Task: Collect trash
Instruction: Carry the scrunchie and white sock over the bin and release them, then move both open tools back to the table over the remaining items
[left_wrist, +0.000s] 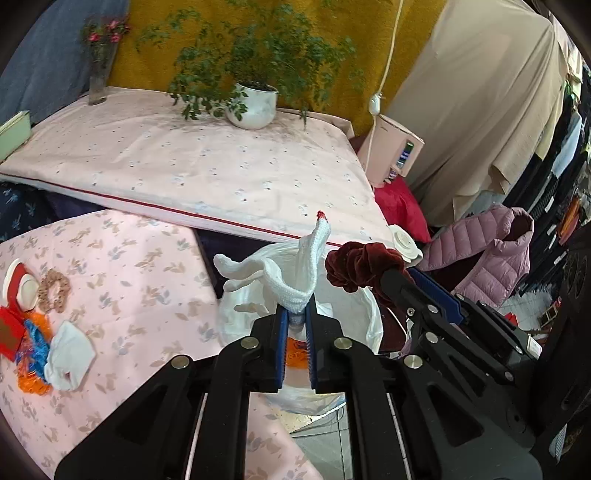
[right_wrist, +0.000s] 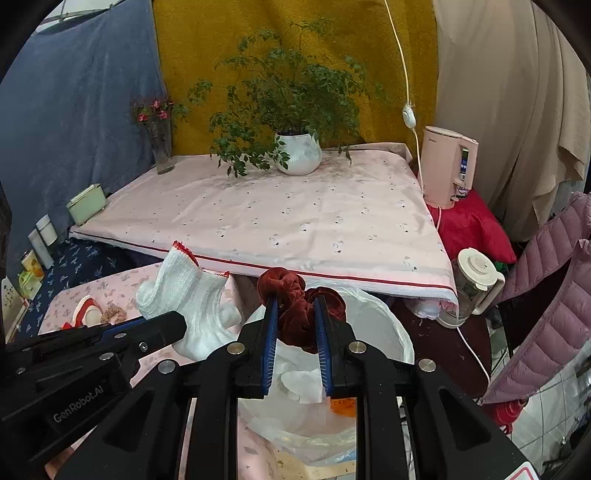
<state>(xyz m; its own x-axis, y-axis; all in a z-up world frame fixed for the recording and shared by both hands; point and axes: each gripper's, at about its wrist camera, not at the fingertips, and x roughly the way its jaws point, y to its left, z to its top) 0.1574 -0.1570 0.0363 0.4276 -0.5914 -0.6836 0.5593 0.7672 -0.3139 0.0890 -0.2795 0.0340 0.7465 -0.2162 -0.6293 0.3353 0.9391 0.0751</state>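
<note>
— Two grippers, both loaded? 
— Yes. The left gripper (left_wrist: 295, 314) pinches a white glove (left_wrist: 291, 269); the right gripper (right_wrist: 295, 314) clamps a maroon scrunchie (right_wrist: 299, 306). Both hang over the bin (right_wrist: 376, 325), lined with a white bag.
— What's around? 
— More scraps lie on the pink cloth (left_wrist: 129, 266): a beige scrunchie (left_wrist: 54, 291), another glove (left_wrist: 70, 358), orange-blue fluff (left_wrist: 33, 354). A jug (right_wrist: 472, 284) stands just right of the bin, a puffer jacket (right_wrist: 554, 295) beyond.
— Anything blocking? 
— Only the raised table (right_wrist: 277, 221) behind, with a plant (right_wrist: 295, 147).

Backdrop: mustard cloth (right_wrist: 221, 66), blue cloth (right_wrist: 74, 122) left, beige drape (right_wrist: 498, 110) right. Pale tiled floor (right_wrist: 554, 398).
</note>
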